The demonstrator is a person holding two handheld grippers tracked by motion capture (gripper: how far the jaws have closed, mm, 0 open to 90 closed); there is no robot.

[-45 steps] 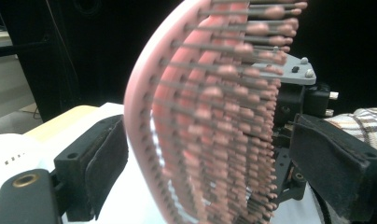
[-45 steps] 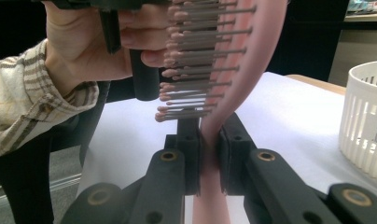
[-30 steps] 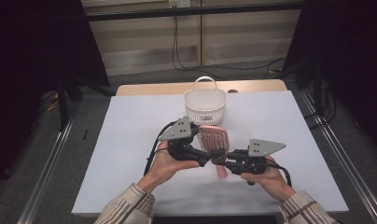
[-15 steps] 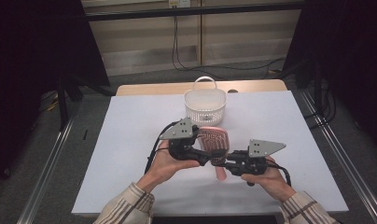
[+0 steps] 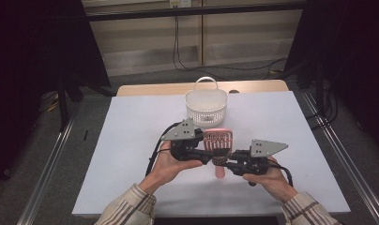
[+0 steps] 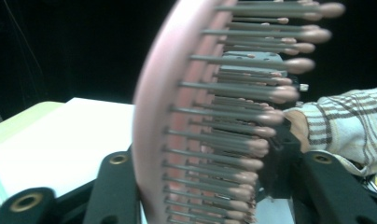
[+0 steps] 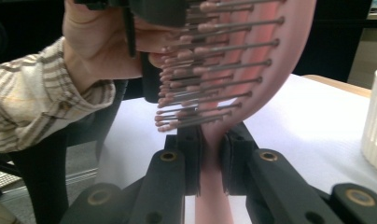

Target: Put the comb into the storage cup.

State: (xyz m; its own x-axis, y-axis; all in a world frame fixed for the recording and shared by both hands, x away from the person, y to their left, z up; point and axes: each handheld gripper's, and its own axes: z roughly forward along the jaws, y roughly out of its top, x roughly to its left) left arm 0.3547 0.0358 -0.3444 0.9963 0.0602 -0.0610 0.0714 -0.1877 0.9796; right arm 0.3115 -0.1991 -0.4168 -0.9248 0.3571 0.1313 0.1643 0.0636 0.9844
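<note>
Right now a pink hairbrush [image 5: 218, 143] is held up above the white table [image 5: 131, 140], between the two hands and just in front of a white handled basket [image 5: 206, 104]. The right tongs [image 5: 225, 165] are pressed together on the brush's narrow handle, just below the head; the right gripper view shows both pads clamped on the neck [image 7: 210, 154], which keeps the brush upright and steady. The left tongs [image 5: 207, 157] straddle the brush head, and their jaws have just been closing around it. In the left gripper view one jaw sits close behind the curved back while the other stands off past the bristle tips [image 6: 256, 144], so they are still spread. Judging by this, the left side is taking over the head, probably a handover towards the basket.
</note>
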